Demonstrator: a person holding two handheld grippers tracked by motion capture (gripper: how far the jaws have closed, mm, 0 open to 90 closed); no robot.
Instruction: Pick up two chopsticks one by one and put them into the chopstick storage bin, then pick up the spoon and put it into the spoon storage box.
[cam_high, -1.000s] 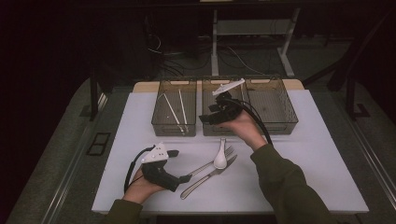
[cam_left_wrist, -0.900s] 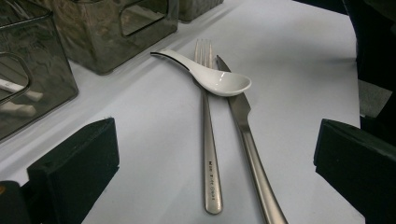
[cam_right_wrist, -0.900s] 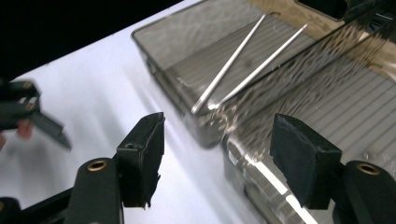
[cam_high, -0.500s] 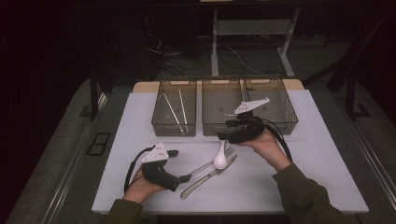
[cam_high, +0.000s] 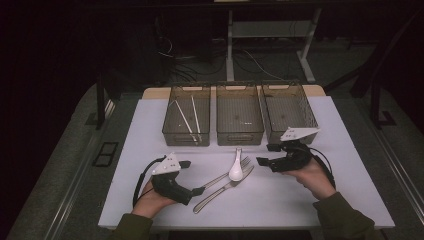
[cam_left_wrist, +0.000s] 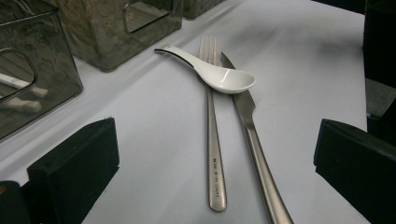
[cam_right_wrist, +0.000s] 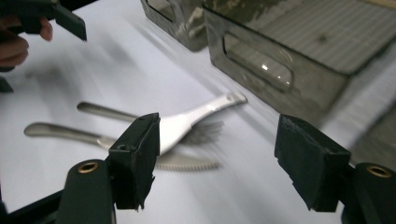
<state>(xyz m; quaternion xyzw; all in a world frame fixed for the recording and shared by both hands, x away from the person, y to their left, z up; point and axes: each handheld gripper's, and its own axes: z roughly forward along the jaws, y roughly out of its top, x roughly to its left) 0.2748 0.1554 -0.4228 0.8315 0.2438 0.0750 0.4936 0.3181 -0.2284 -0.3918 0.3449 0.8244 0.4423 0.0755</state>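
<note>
Two handheld grippers rest low over a white table (cam_high: 150, 125) as a person works from its near edge. Across the far half of the table stand three smoky, see-through bins in a row: the left bin (cam_high: 186, 121) holds two pale chopsticks (cam_high: 196, 114) lying lengthwise, the middle bin (cam_high: 239, 120) and the right bin (cam_high: 289, 112) show bare floors. The left gripper (cam_high: 187, 177), held in the person's left hand (cam_high: 150, 200) at the near left, points right toward the cutlery with its jaws spread wide and nothing between them; in the left gripper view the black pads frame the fork and knife handles. The right gripper (cam_high: 265, 155), in the right hand (cam_high: 312, 176) at the near right just in front of the right bin, points left, jaws likewise wide apart and empty; the right gripper view, blurred, looks across the cutlery with the left hand at its top left corner. Between the two grippers, near the table's middle and just in front of the middle bin, lie a steel knife (cam_left_wrist: 254, 140) and a steel fork (cam_left_wrist: 214, 140) side by side, handles toward the near left. A white ceramic spoon (cam_left_wrist: 219, 74) lies across the fork's tines, its bowl touching the knife's blade and its handle pointing toward the bins.
</note>
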